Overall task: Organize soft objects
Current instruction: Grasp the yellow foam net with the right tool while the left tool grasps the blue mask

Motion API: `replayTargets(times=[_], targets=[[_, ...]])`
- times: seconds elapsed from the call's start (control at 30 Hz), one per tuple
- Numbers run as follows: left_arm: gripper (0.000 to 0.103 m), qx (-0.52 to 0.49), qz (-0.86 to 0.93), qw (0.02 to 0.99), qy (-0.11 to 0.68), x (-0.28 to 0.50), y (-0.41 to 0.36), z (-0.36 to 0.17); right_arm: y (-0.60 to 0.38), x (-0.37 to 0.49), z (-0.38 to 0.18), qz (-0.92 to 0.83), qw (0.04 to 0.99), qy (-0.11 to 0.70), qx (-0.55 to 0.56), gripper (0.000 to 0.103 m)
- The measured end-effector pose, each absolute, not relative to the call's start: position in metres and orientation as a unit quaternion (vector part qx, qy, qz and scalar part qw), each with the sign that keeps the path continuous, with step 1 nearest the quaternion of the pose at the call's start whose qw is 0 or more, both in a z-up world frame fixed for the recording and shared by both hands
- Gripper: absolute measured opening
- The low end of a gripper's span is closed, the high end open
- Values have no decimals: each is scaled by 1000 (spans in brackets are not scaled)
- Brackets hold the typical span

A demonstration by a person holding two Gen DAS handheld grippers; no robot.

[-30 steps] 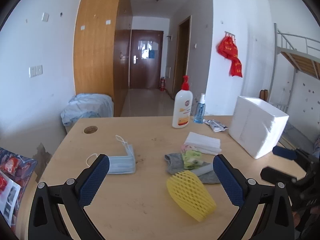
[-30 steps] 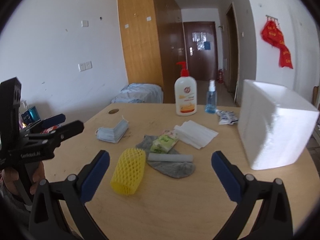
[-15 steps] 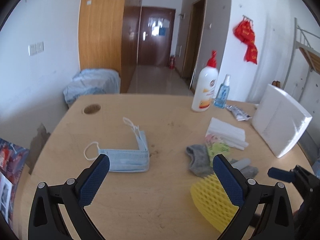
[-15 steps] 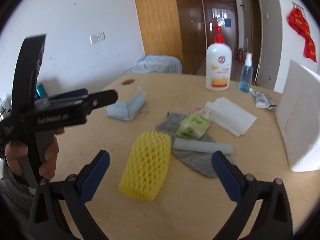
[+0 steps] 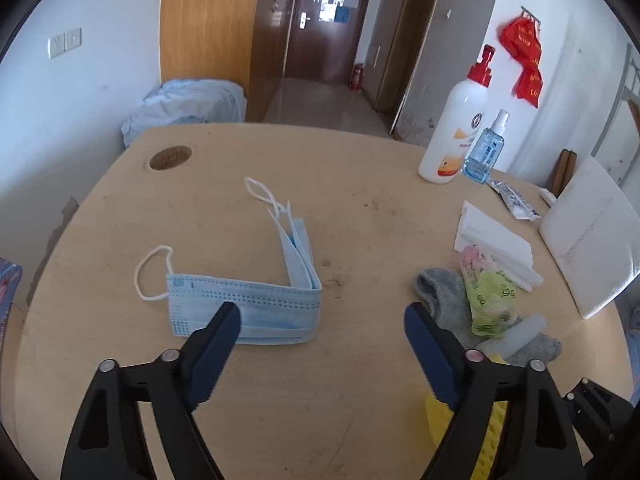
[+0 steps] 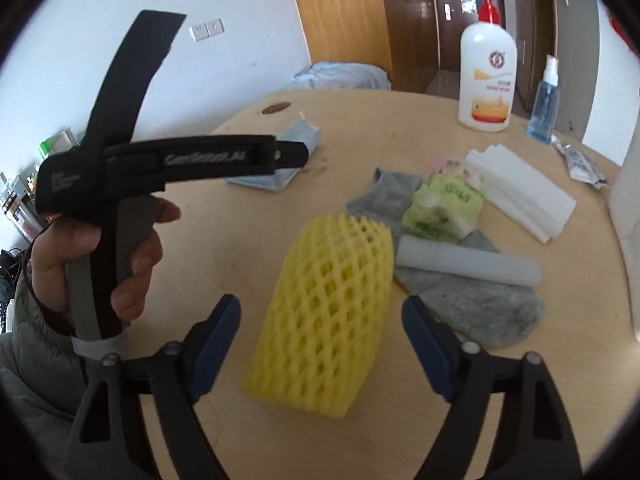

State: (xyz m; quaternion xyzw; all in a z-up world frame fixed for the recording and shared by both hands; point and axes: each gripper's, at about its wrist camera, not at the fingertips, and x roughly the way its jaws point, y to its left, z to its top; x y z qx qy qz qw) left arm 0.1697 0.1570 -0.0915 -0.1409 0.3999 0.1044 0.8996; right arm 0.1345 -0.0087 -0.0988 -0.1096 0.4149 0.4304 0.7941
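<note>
Yellow foam net (image 6: 326, 312) between right gripper (image 6: 322, 316) jaws, wide open; left gripper (image 5: 322, 320) jaws wide, empty, near mask (image 5: 256, 304).

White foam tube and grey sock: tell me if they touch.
Touching. The right wrist view shows the white foam tube lying directly across the grey sock, with no tabletop visible between them.

Yellow lattice foam net (image 6: 326, 312), blue mask (image 5: 256, 304)
</note>
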Motion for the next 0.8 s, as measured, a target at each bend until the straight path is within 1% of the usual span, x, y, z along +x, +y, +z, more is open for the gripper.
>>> replayTargets(times=[0.1, 0.17, 0.23, 0.3, 0.37, 0.43, 0.47, 0.53, 0.57, 0.6, 0.63, 0.67, 0.7, 0.8], targets=[[75, -145, 104, 897, 405, 173, 158, -95, -7, 136, -104, 429, 791, 421, -114, 79], [69, -149, 98, 897, 404, 173, 158, -96, -6, 137, -107, 426, 790, 425, -117, 79], [60, -151, 92, 898, 402, 174, 158, -96, -5, 137, -111, 417, 793, 425, -126, 78], [55, -153, 88, 899, 400, 173, 157, -96, -6, 134, -113, 418, 791, 428, -129, 68], [52, -151, 85, 901, 397, 173, 155, -95, -5, 132, -114, 416, 791, 430, -132, 63], [44, -145, 80, 905, 392, 173, 152, -94, -7, 131, -114, 412, 793, 428, -135, 58], [42, -141, 77, 907, 390, 173, 150, -93, -8, 131, -114, 409, 794, 428, -133, 53], [32, -133, 76, 910, 386, 174, 147, -91, -10, 131, -114, 408, 794, 433, -123, 45], [28, -131, 73, 910, 386, 175, 147, -91, -11, 131, -113, 407, 795, 433, -124, 38], [18, -133, 70, 910, 387, 176, 147, -92, -12, 130, -112, 406, 796, 432, -126, 31], [12, -135, 68, 909, 388, 176, 148, -92, -11, 130, -113, 405, 796, 431, -126, 27], [10, -136, 68, 909, 389, 176, 149, -93, -13, 127, -112, 406, 797, 430, -123, 20], [5, -136, 68, 909, 389, 175, 149, -93, -14, 127, -112, 406, 797, 430, -121, 15], [1, -135, 65, 913, 379, 173, 149, -91, -15, 129, -112, 408, 798, 429, -114, 12]])
